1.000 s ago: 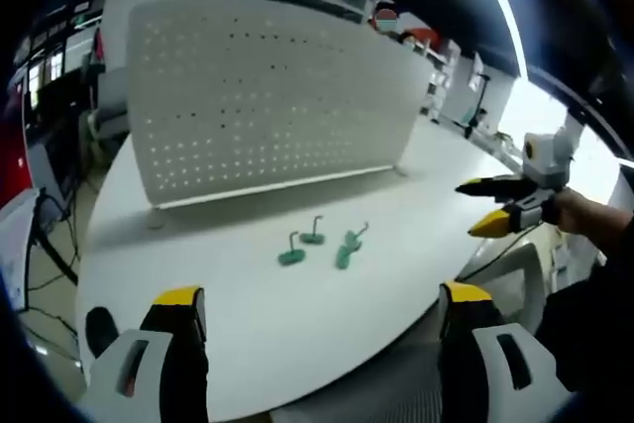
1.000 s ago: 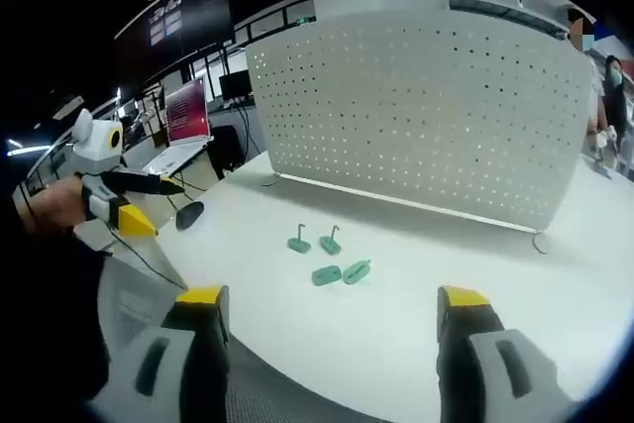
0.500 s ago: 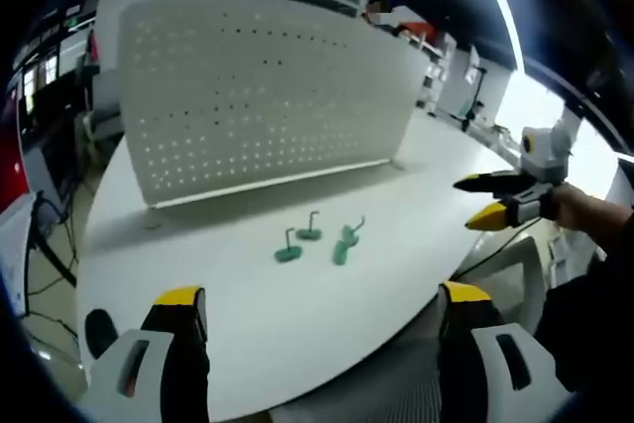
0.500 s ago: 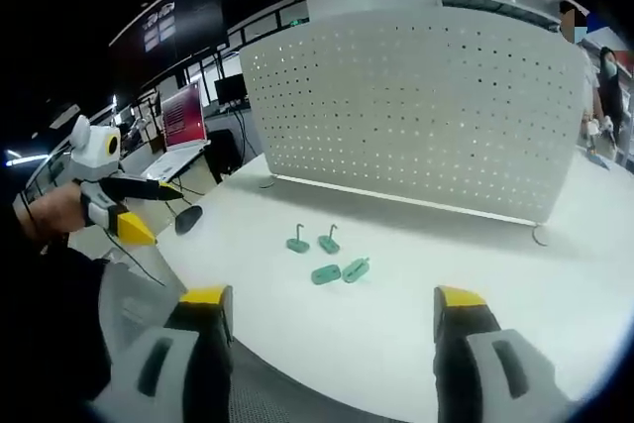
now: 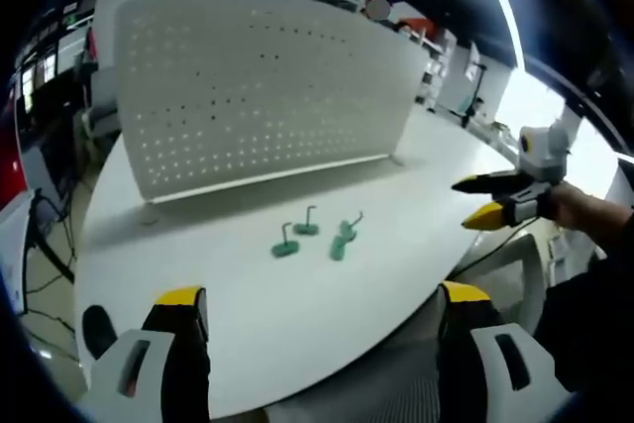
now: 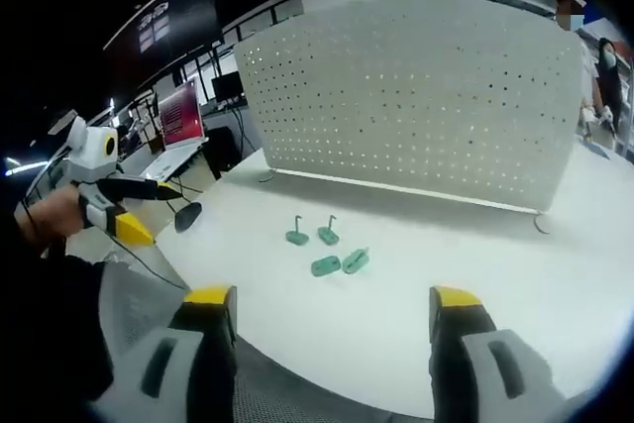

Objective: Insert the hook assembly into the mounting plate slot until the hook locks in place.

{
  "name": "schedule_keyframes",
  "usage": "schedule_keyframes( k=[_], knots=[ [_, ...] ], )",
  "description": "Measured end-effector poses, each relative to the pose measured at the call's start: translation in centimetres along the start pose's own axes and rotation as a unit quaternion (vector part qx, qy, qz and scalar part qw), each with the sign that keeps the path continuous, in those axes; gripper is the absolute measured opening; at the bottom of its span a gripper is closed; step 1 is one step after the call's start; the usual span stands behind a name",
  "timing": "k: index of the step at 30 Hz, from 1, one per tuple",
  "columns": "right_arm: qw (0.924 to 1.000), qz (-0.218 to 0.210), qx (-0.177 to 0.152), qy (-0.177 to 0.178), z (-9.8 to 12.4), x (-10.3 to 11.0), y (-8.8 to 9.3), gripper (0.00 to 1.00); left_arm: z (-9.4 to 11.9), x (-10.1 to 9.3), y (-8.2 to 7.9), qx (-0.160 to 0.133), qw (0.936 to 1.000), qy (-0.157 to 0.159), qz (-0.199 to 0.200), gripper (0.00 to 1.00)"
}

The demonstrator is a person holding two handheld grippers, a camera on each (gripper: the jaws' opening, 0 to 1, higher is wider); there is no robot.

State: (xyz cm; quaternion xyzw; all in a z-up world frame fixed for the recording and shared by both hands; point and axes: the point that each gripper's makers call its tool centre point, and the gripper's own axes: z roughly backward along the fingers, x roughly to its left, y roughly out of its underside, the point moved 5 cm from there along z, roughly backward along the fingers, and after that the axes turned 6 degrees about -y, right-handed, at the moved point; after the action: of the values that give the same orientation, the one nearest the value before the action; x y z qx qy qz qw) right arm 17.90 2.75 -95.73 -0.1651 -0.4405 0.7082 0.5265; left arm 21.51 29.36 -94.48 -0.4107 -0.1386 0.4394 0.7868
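Several small green hook pieces lie on the round white table [image 5: 238, 304] in front of an upright white pegboard [image 5: 258, 96]. In the left gripper view two hooks [image 5: 286, 248] [image 5: 307, 228] stand upright and a pair [image 5: 342, 240] lies on its side. The right gripper view has them as hooks [image 6: 297, 236] [image 6: 328, 234] and flat pieces [image 6: 325, 265] [image 6: 355, 261] below the pegboard [image 6: 416, 96]. My left gripper [image 5: 322, 314] is open and holds nothing, well short of the hooks. My right gripper [image 6: 332, 309] is open too. Each gripper appears in the other's view, right [image 5: 464, 205] and left [image 6: 165, 213], held off the table edge.
A laptop with a red screen [image 6: 183, 111] and a dark oval object [image 6: 188, 215] lie beyond the table's left edge. A grey chair [image 5: 515, 264] stands under the right gripper. A person [image 6: 604, 66] stands behind the pegboard. The table's curved front edge runs just above both pairs of jaws.
Both views have drifted slightly with the hands. The hooks and pegboard lie as before, and both grippers stay open and empty.
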Motion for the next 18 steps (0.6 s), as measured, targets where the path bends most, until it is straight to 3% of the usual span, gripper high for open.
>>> schedule_keyframes(
  k=[8,14,18],
  knots=[
    [0.9998,-0.007,0.017,0.002,-0.8,-0.6,0.4,0.73,0.0,0.1,0.4,0.004,0.9999,-0.006,0.011,0.97],
    [0.9997,-0.003,0.023,-0.012,-2.7,-1.3,0.1,0.67,-0.3,-0.1,0.8,0.013,0.9998,-0.005,0.011,0.97],
    [0.9992,-0.028,0.017,-0.024,-4.3,-1.8,-0.2,0.62,-0.4,-0.4,0.5,0.014,0.9998,-0.003,0.012,0.97]
  ],
)
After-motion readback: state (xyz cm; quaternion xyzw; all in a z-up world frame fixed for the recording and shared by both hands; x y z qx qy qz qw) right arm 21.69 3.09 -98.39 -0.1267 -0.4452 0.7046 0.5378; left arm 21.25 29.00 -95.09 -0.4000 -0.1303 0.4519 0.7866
